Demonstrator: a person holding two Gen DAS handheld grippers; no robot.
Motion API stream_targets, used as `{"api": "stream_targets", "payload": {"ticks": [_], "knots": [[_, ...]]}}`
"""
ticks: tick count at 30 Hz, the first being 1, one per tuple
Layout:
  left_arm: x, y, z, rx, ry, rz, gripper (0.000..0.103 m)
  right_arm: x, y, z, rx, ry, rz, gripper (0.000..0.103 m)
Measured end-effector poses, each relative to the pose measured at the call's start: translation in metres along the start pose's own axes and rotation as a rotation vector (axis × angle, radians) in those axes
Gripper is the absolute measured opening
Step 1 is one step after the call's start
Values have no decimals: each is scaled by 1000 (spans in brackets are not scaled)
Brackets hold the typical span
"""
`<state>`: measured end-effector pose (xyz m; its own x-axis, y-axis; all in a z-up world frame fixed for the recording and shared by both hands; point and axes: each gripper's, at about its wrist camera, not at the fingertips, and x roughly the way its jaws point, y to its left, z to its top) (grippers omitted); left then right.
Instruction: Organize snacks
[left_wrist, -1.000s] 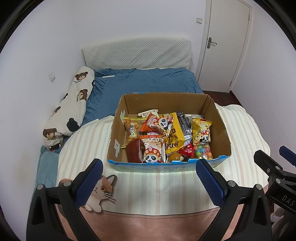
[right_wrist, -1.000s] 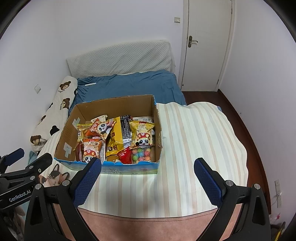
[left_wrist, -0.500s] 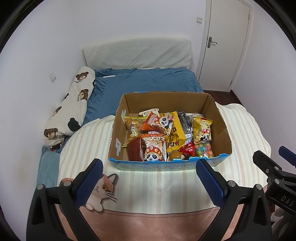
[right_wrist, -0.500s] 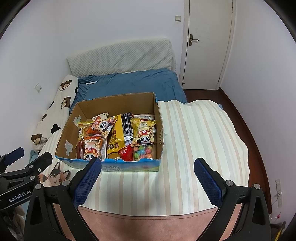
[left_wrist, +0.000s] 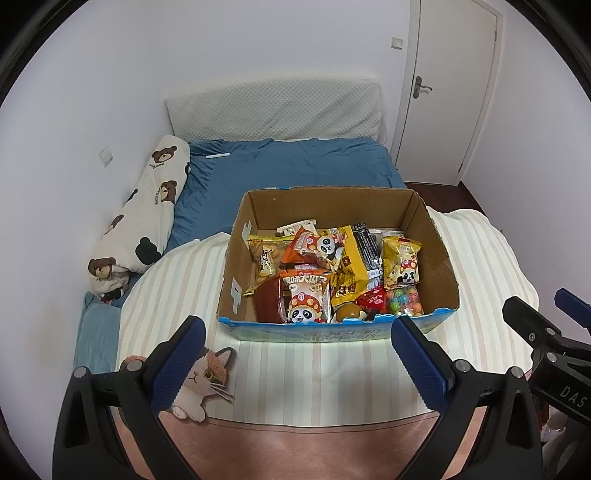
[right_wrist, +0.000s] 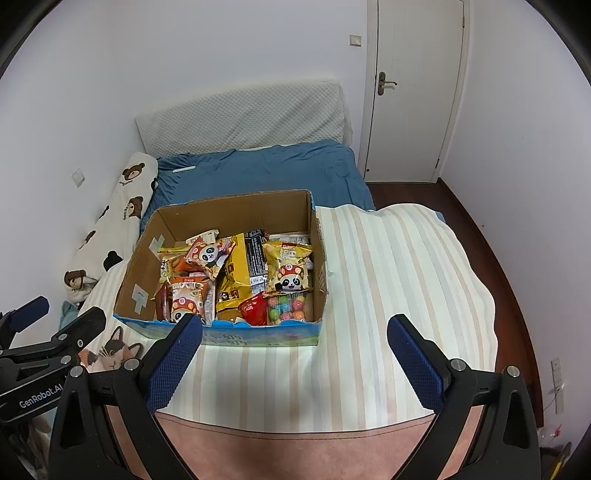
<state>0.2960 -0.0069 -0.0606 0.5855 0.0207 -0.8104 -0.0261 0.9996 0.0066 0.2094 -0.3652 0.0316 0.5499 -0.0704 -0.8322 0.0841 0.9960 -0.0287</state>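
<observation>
LEFT WRIST VIEW
box: cardboard box (left_wrist: 436, 254) w/ blue printed front, sits on striped blanket (left_wrist: 295, 376) over the bed; snacks all inside it, none seen outside.
left gripper (left_wrist: 293, 354): jaws spread wide, nothing between them, held short of box front.
snacks: panda-print bag (left_wrist: 306, 299) at box front, left of centre; yellow bag (left_wrist: 349, 269) mid-box; candy-ball pack (left_wrist: 404, 301) at box front-right; round brown thing (left_wrist: 349, 313) at box front, prob. a bun, can't tell.
handling: bags look light, puffy, crinkly foil, likely slippery & crushable. Pinch a sealed top or side seam, not the belly.
other: cat cushion (left_wrist: 201, 384) left of box front; bear-print pillow (left_wrist: 144, 218) far left of box.

RIGHT WRIST VIEW
box: cardboard box (right_wrist: 317, 236) left of centre; blanket right of box bare.
right gripper (right_wrist: 295, 350): jaws spread wide, empty, near box's front-right corner.
snacks: second panda-print bag (right_wrist: 290, 271) by box's right wall, top seam up & reachable; red packet (right_wrist: 255, 308) at box front; black wrapper (right_wrist: 256, 254) mid-box, stiffer, flat.
handling: candy pack likely denser than the chip bags, clear film; grip across short edge.
stage: packs lie jumbled & overlapping in box. Fits sorting yet to come or a tidy-into-box done; can't tell.
</observation>
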Motion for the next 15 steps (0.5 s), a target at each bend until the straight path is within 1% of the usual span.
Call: {"api": "stream_targets", "payload": {"ticks": [15], "knots": [[-2,0,3,0,-2,-12,103,-2,0,2,2,-6,1,102]]}}
